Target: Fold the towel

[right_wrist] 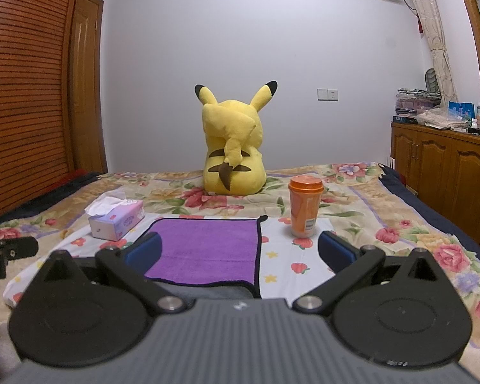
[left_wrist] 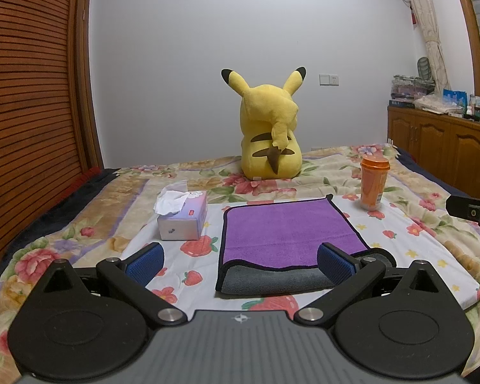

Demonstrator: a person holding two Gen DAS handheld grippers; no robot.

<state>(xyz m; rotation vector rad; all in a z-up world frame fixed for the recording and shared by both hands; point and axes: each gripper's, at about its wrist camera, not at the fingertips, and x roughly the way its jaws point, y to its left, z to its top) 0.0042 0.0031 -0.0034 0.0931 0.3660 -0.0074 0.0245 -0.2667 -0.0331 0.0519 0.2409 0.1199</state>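
A purple towel (left_wrist: 284,232) with a black hem and grey underside lies folded on a white strawberry-print mat (left_wrist: 409,243) on the bed; its grey under layer sticks out at the near edge. My left gripper (left_wrist: 240,260) is open and empty, hovering just short of the towel's near edge, its right pad (left_wrist: 334,262) over the near right corner. The towel also shows in the right wrist view (right_wrist: 208,249). My right gripper (right_wrist: 240,251) is open and empty above the towel's near right part. The other gripper's body shows at the view edges (left_wrist: 473,212) (right_wrist: 3,252).
A tissue box (left_wrist: 180,216) stands left of the towel and an orange lidded cup (left_wrist: 372,182) to its right. A yellow Pikachu plush (left_wrist: 268,134) sits farther back on the floral bedspread (left_wrist: 112,192). A wooden cabinet (left_wrist: 448,140) is at right, a slatted wardrobe (left_wrist: 25,112) at left.
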